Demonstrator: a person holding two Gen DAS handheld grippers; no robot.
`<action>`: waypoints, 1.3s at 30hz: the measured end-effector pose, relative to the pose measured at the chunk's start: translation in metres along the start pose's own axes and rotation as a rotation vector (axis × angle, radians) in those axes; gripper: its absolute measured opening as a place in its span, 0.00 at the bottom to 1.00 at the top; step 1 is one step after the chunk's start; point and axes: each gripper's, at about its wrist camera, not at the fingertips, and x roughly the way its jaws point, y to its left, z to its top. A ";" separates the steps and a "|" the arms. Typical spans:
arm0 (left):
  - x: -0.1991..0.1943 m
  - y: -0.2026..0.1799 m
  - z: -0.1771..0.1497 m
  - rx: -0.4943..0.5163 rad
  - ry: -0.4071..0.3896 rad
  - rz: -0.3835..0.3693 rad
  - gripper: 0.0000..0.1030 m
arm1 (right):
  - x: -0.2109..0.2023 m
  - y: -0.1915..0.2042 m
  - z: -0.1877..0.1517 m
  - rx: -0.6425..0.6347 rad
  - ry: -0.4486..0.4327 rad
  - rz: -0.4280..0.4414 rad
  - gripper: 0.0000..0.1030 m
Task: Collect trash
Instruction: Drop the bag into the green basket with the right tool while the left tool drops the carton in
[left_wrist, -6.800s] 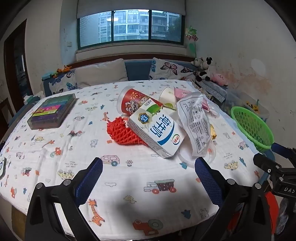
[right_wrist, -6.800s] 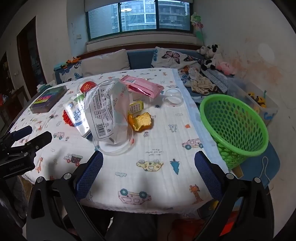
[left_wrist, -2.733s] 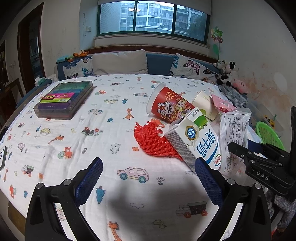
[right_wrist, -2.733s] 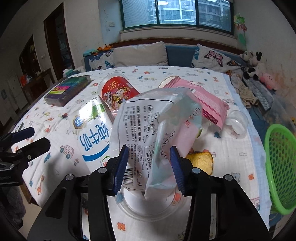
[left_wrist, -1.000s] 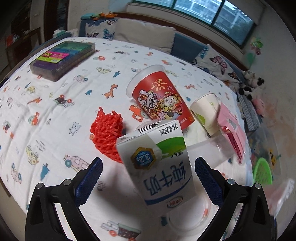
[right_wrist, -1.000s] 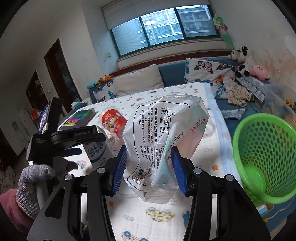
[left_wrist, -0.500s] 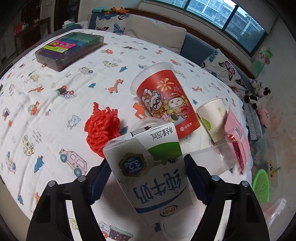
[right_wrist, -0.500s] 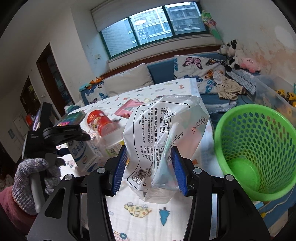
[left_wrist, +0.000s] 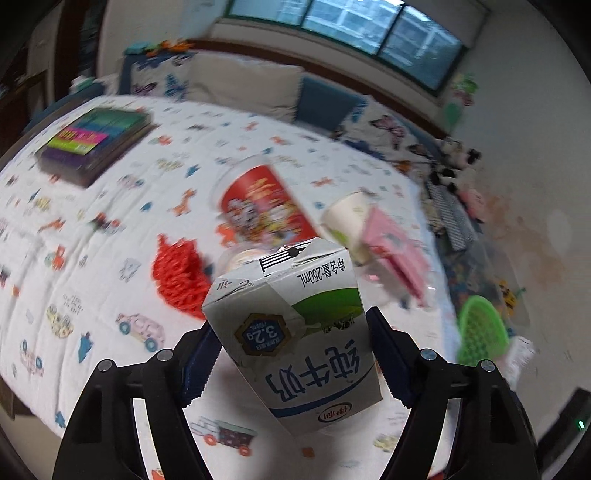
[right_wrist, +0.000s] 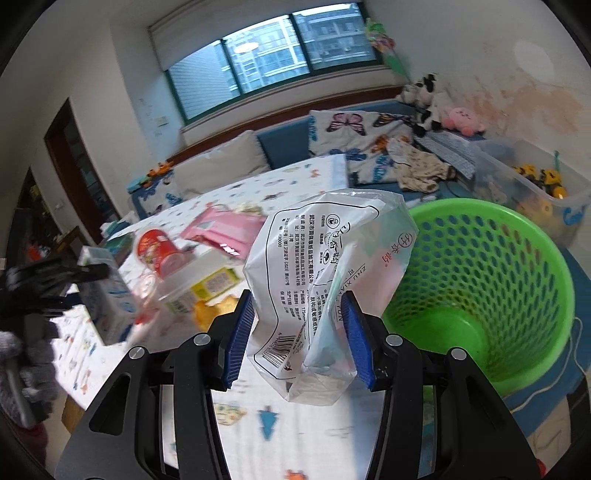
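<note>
My left gripper (left_wrist: 295, 354) tilts steeply down over the table (left_wrist: 110, 258), fingers clamped on the milk carton (left_wrist: 295, 343), lifted clear. My right gripper (right_wrist: 301, 341) pinches the clear plastic bag (right_wrist: 328, 273), with the green basket (right_wrist: 491, 295) at three o'clock.

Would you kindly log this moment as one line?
left gripper: holds milk carton | right gripper: holds plastic bag | green basket: empty
</note>
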 end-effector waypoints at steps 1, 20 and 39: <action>-0.002 -0.006 0.001 0.015 -0.001 -0.020 0.71 | -0.001 -0.006 0.001 0.005 -0.002 -0.021 0.48; 0.006 -0.152 0.005 0.310 0.043 -0.265 0.71 | 0.004 -0.102 0.007 0.118 0.024 -0.213 0.67; 0.093 -0.295 -0.046 0.566 0.214 -0.372 0.72 | -0.056 -0.139 -0.031 0.256 -0.039 -0.242 0.70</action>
